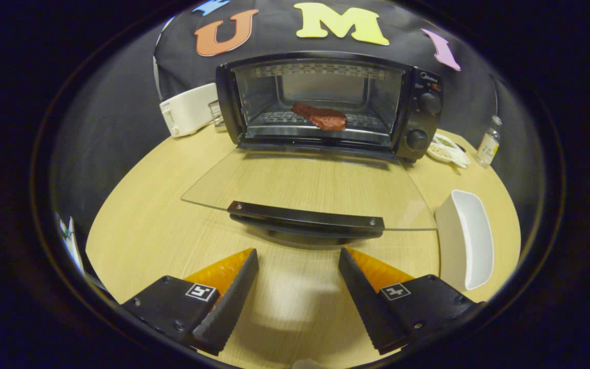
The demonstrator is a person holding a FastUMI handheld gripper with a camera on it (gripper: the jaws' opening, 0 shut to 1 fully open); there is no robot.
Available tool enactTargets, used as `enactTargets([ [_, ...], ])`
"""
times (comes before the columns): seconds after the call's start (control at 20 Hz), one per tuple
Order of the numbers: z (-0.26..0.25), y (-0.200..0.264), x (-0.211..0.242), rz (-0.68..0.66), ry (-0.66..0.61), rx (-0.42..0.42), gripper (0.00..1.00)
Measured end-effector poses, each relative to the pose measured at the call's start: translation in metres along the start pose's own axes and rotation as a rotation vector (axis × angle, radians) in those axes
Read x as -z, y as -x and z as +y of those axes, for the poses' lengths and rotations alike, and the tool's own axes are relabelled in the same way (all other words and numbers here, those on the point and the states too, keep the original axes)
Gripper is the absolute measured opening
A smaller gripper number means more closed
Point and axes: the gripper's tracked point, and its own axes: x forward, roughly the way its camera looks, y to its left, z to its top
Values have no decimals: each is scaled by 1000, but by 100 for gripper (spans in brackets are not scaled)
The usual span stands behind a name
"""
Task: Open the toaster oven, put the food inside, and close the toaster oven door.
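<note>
A black toaster oven (418, 110) stands at the back of the wooden table with its glass door (305, 187) folded down flat toward me. The door's black handle (305, 216) lies just ahead of my fingertips. A reddish-brown piece of meat (320, 117) rests on the wire rack inside the oven cavity. My gripper (298, 256) is open, its two black fingers with orange backs spread wide over the table, nothing between them. The fingers stay a little short of the handle.
A white toaster (188, 109) sits left of the oven. A white rectangular dish (466, 238) stands empty to the right of my right finger. Behind it are a small plate (446, 148) with food and a small bottle (488, 141), near the table's right edge.
</note>
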Motion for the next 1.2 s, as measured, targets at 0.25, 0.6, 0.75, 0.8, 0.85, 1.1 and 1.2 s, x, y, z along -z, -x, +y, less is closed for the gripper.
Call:
enactTargets([
  [0.25, -4, -7, -7, 12, 1, 20, 100],
  [0.6, -10, 8, -22, 2, 20, 13, 100],
  [0.75, -12, 21, -37, -22, 24, 8, 100],
  [0.8, -12, 25, -44, -32, 25, 8, 100],
  [0.85, -12, 28, -49, -40, 25, 7, 100],
  [1.1, -13, 43, -90, -102, 16, -4, 100],
  [1.2, -14, 47, -106, -121, 18, -2, 100],
])
